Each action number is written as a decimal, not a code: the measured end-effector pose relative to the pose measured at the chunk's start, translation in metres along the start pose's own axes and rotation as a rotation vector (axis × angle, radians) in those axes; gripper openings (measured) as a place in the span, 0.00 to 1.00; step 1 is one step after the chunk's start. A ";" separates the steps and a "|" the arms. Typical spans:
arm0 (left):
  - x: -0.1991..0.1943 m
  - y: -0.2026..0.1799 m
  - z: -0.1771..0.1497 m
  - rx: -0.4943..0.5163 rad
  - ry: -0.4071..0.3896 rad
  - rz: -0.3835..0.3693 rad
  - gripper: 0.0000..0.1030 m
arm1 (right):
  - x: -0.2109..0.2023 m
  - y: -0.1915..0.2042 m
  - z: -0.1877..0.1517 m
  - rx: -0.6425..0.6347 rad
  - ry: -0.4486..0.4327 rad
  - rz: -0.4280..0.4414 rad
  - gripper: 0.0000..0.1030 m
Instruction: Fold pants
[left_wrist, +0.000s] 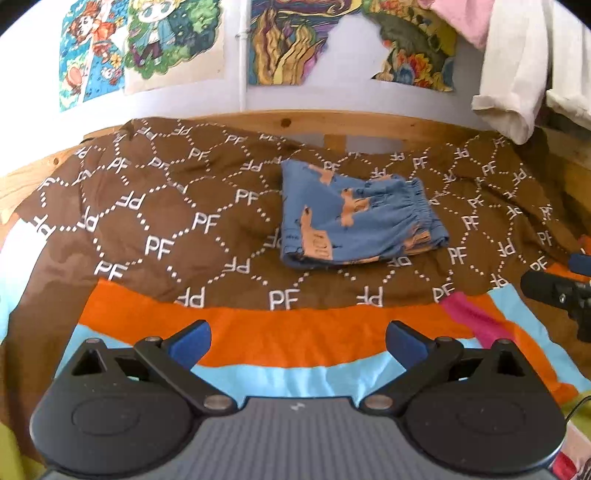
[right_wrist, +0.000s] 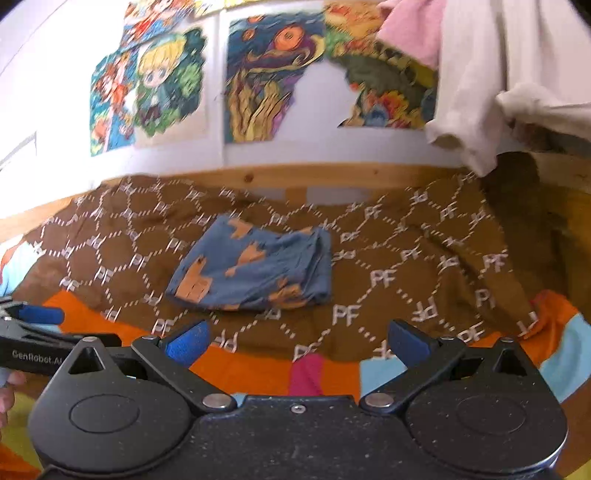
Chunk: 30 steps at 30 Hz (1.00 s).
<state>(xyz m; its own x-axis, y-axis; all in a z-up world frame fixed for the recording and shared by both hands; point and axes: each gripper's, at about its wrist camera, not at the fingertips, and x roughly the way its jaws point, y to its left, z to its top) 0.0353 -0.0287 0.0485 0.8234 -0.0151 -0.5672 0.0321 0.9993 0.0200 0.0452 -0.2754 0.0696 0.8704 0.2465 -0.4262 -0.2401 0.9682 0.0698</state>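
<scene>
The blue pants with orange animal prints (left_wrist: 356, 219) lie folded into a compact stack on the brown "PF" patterned cloth (left_wrist: 155, 206), elastic waistband to the right. They also show in the right wrist view (right_wrist: 255, 273). My left gripper (left_wrist: 297, 341) is open and empty, held back from the pants over the orange stripe. My right gripper (right_wrist: 297, 341) is open and empty, also short of the pants. The right gripper's black body shows at the right edge of the left wrist view (left_wrist: 561, 291); the left gripper shows at the left edge of the right wrist view (right_wrist: 37, 325).
The brown cloth lies on an orange, light-blue and pink striped blanket (left_wrist: 258, 343). A wooden rail (left_wrist: 295, 120) runs behind, under a wall with colourful posters (left_wrist: 147, 44). White and pink clothes (left_wrist: 517, 66) hang at the upper right.
</scene>
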 end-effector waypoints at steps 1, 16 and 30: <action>0.000 0.002 -0.001 -0.006 0.001 0.003 1.00 | 0.001 0.001 -0.001 -0.007 0.005 0.003 0.99; 0.000 0.008 -0.004 -0.012 0.000 0.013 1.00 | 0.008 0.004 -0.005 0.001 0.029 0.005 0.99; -0.001 0.006 -0.004 -0.015 0.005 0.011 1.00 | 0.007 0.004 -0.006 0.008 0.030 -0.002 0.99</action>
<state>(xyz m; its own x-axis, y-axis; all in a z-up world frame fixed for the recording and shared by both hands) 0.0322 -0.0222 0.0457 0.8206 -0.0042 -0.5714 0.0148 0.9998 0.0139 0.0484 -0.2699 0.0617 0.8575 0.2436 -0.4532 -0.2352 0.9690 0.0759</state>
